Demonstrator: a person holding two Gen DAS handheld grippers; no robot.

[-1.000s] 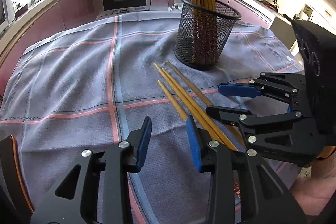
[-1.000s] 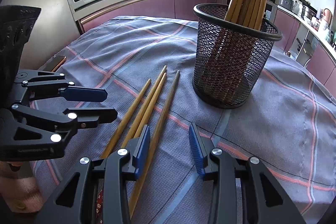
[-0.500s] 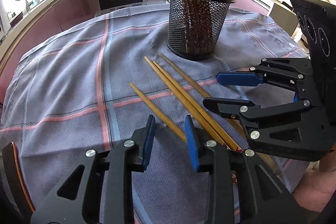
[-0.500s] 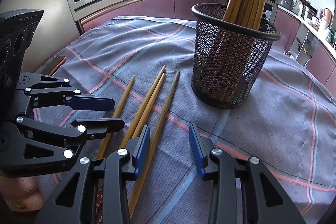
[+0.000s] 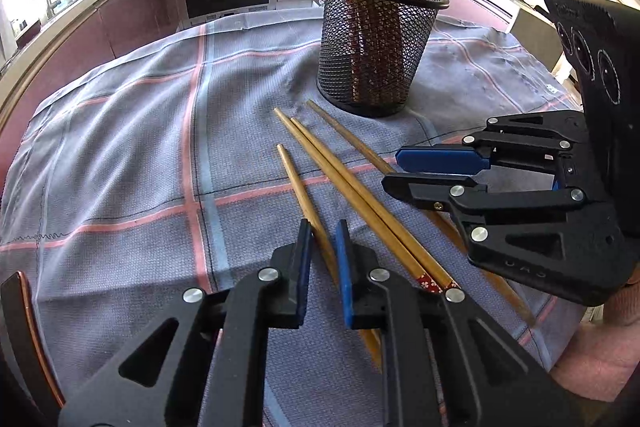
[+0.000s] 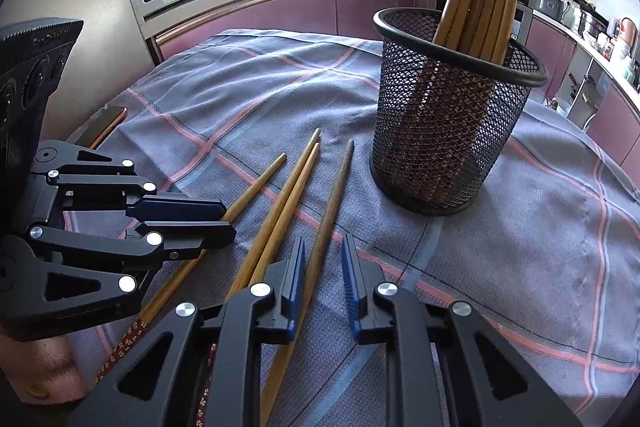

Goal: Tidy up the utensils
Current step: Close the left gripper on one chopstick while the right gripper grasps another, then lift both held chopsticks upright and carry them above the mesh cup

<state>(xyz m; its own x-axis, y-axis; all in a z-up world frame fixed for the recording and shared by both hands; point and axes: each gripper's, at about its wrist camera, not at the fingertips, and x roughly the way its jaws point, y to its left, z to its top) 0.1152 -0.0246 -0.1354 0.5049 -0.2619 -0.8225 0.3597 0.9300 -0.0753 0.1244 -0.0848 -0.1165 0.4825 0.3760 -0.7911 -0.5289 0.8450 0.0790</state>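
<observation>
Left wrist view: left gripper (image 5: 322,247) at bottom centre, jaws just closing, blue pads narrowed about a lone chopstick (image 5: 296,183); pad contact cannot be confirmed. Paired chopsticks (image 5: 360,199) lie just to its right, a fourth chopstick (image 5: 348,137) beyond them running under the right gripper (image 5: 400,169) at right of frame. Mesh holder (image 5: 372,47) with upright chopsticks stands upper centre, near the loose tips. Checked cloth (image 5: 120,147) is bare across the left half of frame, to the table edge. Right wrist view: right gripper (image 6: 322,267) jaws also just closing, darker chopstick (image 6: 334,199) between them with a visible gap on the right side. Left gripper (image 6: 228,219) crowds lower left; holder (image 6: 440,131) blocks upper right.
</observation>
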